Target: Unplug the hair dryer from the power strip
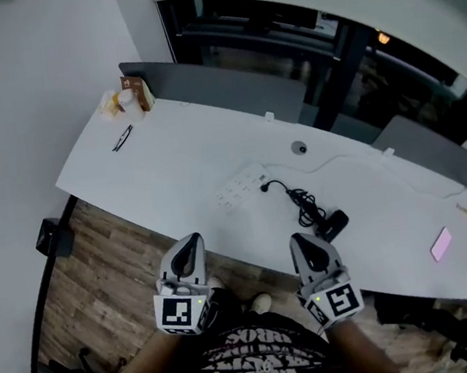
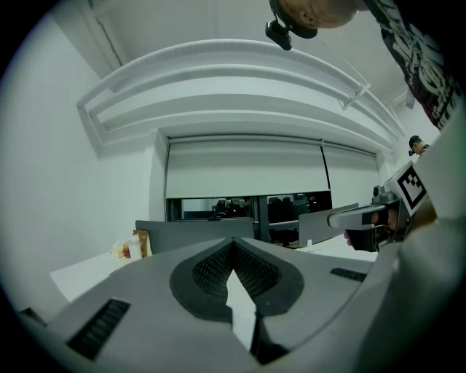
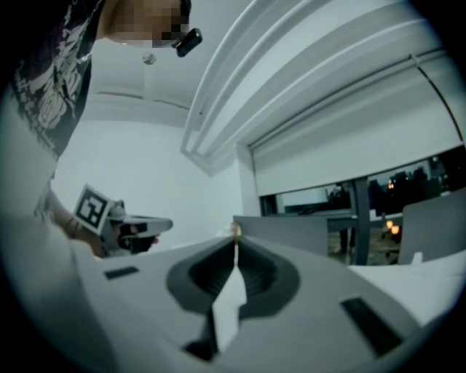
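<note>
Nearest, at 6 o'clock in the head view, is the person's black patterned shirt [image 1: 259, 356], with light shoes [image 1: 260, 304] on the wooden floor [image 1: 102, 296] just ahead of it. The left gripper [image 1: 190, 250] and the right gripper [image 1: 307, 251] are held side by side short of the table's [image 1: 177, 159] near edge, both pointing toward it. Each gripper view shows its jaws closed tip to tip with nothing between them: left gripper [image 2: 233, 242], right gripper [image 3: 235, 246].

On the white table, the black hair dryer [image 1: 334, 224] lies near the front edge, at 1 o'clock from the right gripper and close to it. Its black cord [image 1: 303, 200] runs in a loose tangle toward 10 o'clock and ends at a black plug [image 1: 265, 188], which sits against the right end of the white power strip [image 1: 241, 185]. The strip lies at 1 o'clock from the left gripper, apart from both grippers.

Farther back, a round grommet [image 1: 299, 148] is at 1 o'clock from the strip. A pink item [image 1: 440, 243] lies toward the table's 3 o'clock end. At the 10 o'clock end lie a pen [image 1: 123, 138] and, beyond it, a small cluster of bottles and packets [image 1: 127, 100]. A grey partition [image 1: 227, 86] lines the far edge, with dark windows [image 1: 280, 31] behind.
</note>
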The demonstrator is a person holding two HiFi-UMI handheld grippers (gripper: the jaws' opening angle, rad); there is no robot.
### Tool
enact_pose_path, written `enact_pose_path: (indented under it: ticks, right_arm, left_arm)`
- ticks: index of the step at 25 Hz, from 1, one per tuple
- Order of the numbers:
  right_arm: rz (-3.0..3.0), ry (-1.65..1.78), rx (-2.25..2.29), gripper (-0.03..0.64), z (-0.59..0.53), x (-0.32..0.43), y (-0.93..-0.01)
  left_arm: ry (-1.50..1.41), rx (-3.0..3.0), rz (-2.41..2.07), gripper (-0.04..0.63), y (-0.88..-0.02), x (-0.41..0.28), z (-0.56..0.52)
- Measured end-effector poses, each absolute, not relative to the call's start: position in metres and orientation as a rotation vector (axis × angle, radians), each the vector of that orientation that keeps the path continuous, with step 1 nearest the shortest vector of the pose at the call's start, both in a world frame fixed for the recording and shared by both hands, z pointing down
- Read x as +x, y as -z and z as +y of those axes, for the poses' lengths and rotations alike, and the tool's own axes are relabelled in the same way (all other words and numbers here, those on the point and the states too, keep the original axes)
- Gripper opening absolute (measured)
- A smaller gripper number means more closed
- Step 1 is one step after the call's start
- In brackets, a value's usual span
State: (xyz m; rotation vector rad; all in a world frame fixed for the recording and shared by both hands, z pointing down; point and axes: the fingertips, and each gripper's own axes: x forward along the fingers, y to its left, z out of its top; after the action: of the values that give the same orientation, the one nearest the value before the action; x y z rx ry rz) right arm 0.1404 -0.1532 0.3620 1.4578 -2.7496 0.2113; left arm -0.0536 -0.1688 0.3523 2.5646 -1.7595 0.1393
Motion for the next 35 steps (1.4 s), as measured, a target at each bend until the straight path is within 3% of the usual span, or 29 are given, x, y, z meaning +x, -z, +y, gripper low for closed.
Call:
enact_pose_path:
  ticks: [18, 35]
  right_arm:
    - [-2.597, -0.403, 1.510, 0.034, -0.218, 0.119, -0.432]
    - [-2.426, -0.608, 1.560, 0.034, -0.322, 0.118, -0.558]
  left_arm:
    - [-0.232, 2.576, -1.510, 0.028, -0.418, -0.051, -0.244]
    - [-0.412, 2.637, -1.248, 0.028, -0.503, -0.027, -0.339]
